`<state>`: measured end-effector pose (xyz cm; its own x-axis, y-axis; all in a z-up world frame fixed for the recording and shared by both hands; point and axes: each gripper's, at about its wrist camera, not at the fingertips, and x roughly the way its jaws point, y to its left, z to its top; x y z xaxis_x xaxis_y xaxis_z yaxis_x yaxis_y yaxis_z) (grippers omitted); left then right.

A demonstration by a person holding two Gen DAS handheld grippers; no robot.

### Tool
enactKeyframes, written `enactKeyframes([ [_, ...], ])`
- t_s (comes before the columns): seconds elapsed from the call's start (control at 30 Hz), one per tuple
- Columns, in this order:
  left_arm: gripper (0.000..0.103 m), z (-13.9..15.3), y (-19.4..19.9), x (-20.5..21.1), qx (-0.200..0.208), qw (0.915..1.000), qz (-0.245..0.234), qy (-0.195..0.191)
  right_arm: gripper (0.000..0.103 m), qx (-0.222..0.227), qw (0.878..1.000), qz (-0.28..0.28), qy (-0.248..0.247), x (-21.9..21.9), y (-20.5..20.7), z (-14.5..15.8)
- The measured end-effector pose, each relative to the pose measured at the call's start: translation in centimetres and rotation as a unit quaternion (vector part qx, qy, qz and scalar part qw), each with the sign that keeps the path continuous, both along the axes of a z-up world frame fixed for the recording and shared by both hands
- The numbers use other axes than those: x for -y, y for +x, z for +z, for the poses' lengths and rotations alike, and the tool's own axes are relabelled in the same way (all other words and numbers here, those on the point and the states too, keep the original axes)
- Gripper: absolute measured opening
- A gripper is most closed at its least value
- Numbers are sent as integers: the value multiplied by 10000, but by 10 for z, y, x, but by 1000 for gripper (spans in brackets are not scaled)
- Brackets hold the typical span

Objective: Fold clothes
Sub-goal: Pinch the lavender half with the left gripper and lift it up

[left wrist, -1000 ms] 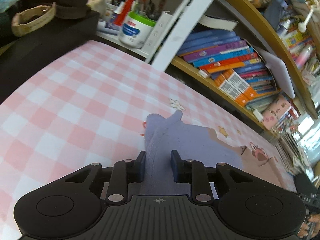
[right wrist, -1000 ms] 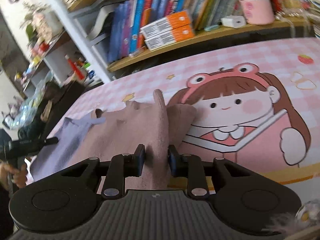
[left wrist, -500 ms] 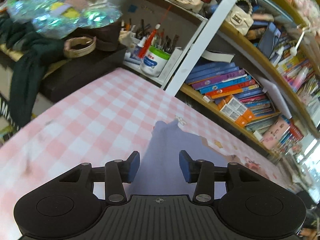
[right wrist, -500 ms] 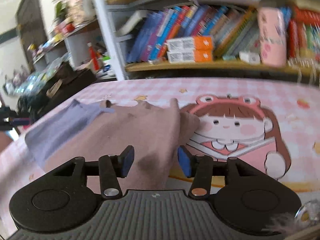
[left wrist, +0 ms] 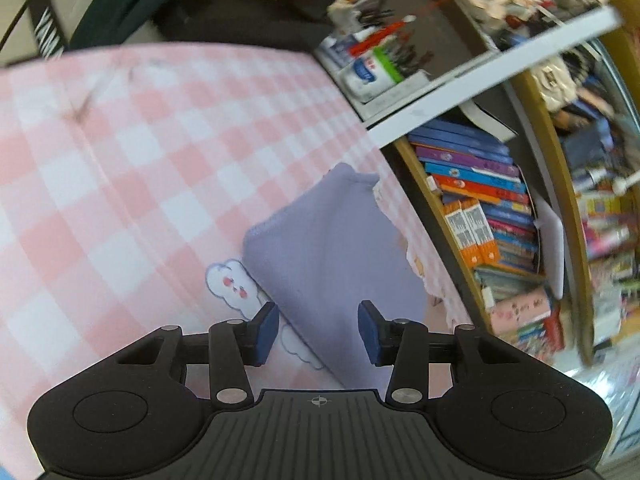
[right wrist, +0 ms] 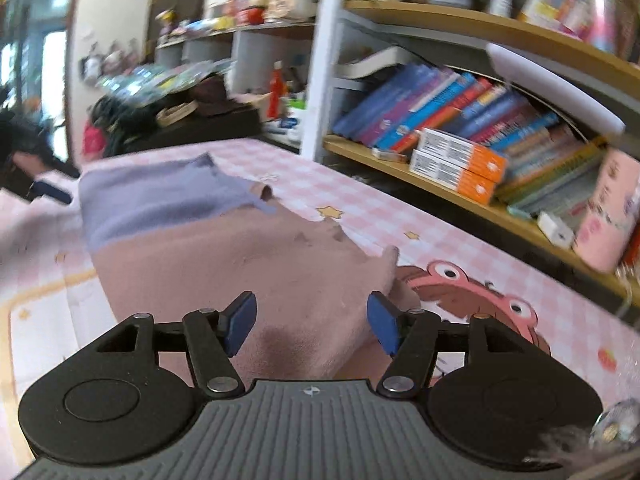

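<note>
No words or numbers can be read anywhere. White letters are seen on a dark bag at the top left of the left view, but they are cut off and cannot be made out. Print is seen on the orange boxes on the shelf, on the book spines and on the white tub, but it is too blurred to be read.

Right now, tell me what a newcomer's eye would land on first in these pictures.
First, the two-tone cloth, lilac at one end and dusty pink at the other, lying flat on the pink checked table cover. Next, the cartoon frog-hat face printed on the cover beside the cloth's pink end. Behind the table, a shelf of bright books crowds the background.
</note>
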<state>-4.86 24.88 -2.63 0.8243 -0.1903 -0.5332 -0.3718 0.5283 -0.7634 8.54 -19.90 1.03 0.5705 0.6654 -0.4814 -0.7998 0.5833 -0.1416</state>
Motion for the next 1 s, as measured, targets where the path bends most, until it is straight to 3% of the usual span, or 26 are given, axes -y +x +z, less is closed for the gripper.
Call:
enactKeyframes([
  [0.3,44,-6,7,9,-280,9970,673,-273,62,-81,9969,785,-60,13,11,-6],
  [0.53,45,-11,6,12,-303,9881,1346,-674,62,-420,9962,765,60,19,19,-18],
  [0.67,37,-6,12,21,-363,9876,1497,-293,62,-433,9962,755,52,19,19,-19],
  [0.73,17,1,16,30,-471,9876,1493,107,62,-425,9963,749,46,18,18,-19],
  [0.87,17,40,20,65,425,9868,871,1301,62,-413,9964,734,31,18,17,-18],
  [0.97,22,47,26,75,520,9839,499,1638,62,-415,9965,728,30,18,17,-18],
  [1.0,23,41,27,70,348,9863,597,1497,62,-414,9965,728,29,18,17,-18],
])
